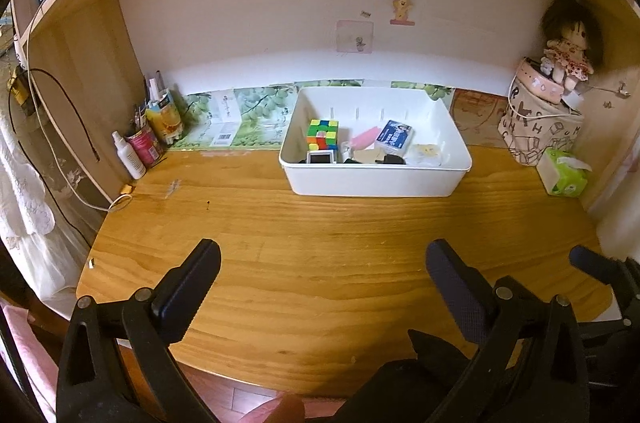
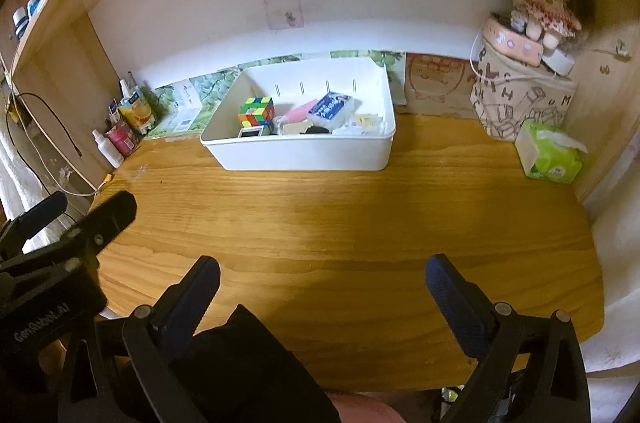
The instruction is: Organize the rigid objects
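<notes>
A white plastic bin (image 1: 372, 179) (image 2: 300, 153) stands at the back middle of the wooden desk (image 1: 320, 255) (image 2: 340, 223). Inside it lie a Rubik's cube (image 1: 322, 134) (image 2: 257, 111), a blue and white box (image 1: 394, 135) (image 2: 331, 108), a pink item (image 1: 366, 137) (image 2: 300, 111) and several other small things. My left gripper (image 1: 322, 259) is open and empty over the desk's front edge, well short of the bin. My right gripper (image 2: 322, 275) is open and empty too, beside the left one, whose fingers (image 2: 116, 209) show at the left.
Bottles and cans (image 1: 140, 143) (image 2: 120, 135) stand at the back left. A printed fabric bag (image 1: 536, 127) (image 2: 520, 99) with a doll (image 1: 566, 51) (image 2: 542, 3) on top and a green tissue pack (image 1: 562, 173) (image 2: 550, 153) are at the back right. Cables (image 1: 60, 159) hang at the left.
</notes>
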